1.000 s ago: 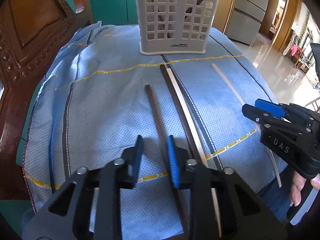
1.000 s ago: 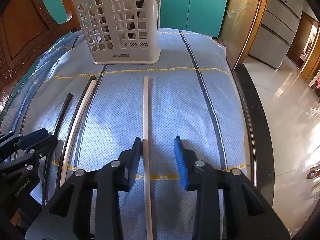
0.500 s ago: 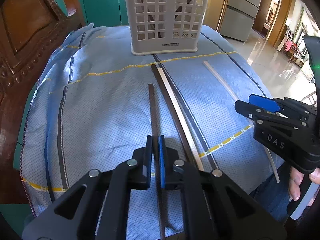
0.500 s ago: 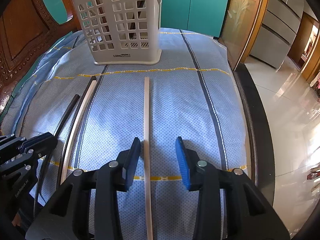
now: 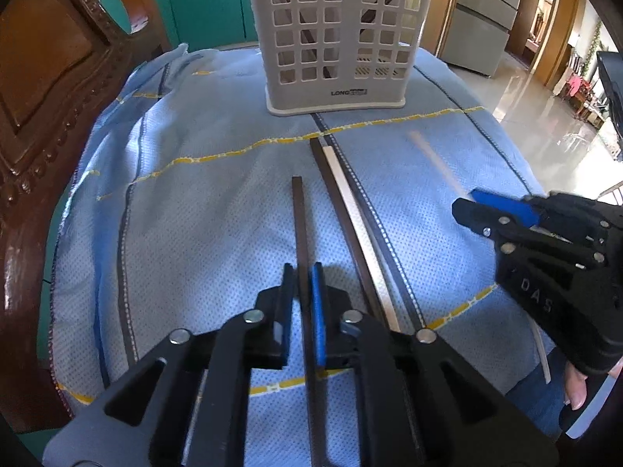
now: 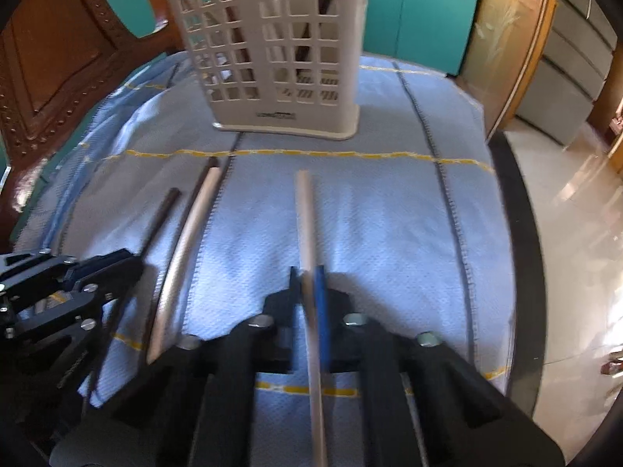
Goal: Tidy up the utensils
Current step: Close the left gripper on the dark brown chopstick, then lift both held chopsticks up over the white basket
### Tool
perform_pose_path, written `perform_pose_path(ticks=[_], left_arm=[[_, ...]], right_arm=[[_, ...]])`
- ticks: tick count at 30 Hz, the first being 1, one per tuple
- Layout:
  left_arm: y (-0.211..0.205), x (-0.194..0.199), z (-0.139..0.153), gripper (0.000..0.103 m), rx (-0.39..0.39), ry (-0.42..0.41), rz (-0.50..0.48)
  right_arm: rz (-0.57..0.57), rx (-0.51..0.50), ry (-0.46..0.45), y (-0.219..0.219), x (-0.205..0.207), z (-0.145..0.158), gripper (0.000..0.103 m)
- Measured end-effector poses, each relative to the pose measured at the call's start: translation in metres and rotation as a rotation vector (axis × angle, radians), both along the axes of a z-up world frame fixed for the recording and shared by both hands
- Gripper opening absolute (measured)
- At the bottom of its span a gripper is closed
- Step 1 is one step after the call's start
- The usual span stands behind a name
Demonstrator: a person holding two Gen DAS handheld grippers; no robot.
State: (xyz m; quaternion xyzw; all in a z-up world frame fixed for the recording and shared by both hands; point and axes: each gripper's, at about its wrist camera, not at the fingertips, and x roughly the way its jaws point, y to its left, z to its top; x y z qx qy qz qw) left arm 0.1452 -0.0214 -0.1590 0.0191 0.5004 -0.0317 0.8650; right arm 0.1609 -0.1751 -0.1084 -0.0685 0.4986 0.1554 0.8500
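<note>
Left hand pose: my left gripper [image 5: 301,295] points forward and steeply down over the table [image 5: 202,210], which wears a blue cloth with yellow and dark stripes.
Left jaws: pinched nearly together on the dark chopstick [image 5: 299,218]; both pads press its sides, and its far end reaches out ahead toward the basket.
Right hand pose: my right gripper [image 6: 309,292] tilts down the same way, off to the right of the left one; a bit of my hand [image 5: 576,391] shows under it in the left view.
Right jaws: clamped narrow on the pale chopstick [image 6: 303,210], which runs forward between the pads; this view is blurred.
Left on the cloth: a dark chopstick and a pale chopstick lie side by side as a loose pair [image 5: 346,202], touching along their length, between my two held sticks.
Utensil basket [image 5: 338,35]: white, lattice-walled, upright at the far end of the table, well beyond the stick tips; dark and pale sticks already stand inside.
Surroundings: a carved wooden chair back [image 5: 50,89] at the left edge, teal cabinets [image 6: 420,11] behind.
</note>
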Motion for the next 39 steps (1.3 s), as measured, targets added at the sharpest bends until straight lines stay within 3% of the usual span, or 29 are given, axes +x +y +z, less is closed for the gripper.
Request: perform_pose_path(ticks=[5, 21, 29, 39], left_arm=[[0.007, -0.003, 0.008, 0.007, -0.032, -0.022, 0.019], [0.033, -0.042, 0.124, 0.007, -0.114, -0.301, 0.048], [0.039, -0.036, 0.171, 0.007, -0.164, -0.393, 0.025], [0.049, -0.015, 0.236, 0.007, -0.172, -0.516, 0.028]], right_arm=[[-0.007, 0.068, -0.022, -0.007, -0.006, 0.009, 0.006], [-0.04, 0.285, -0.287, -0.064, -0.033, 0.139, 0.006], [-0.027, 0.36, -0.384, -0.067, -0.013, 0.199, 0.006], [-0.031, 0.396, -0.546, -0.05, 0.029, 0.275, 0.006]])
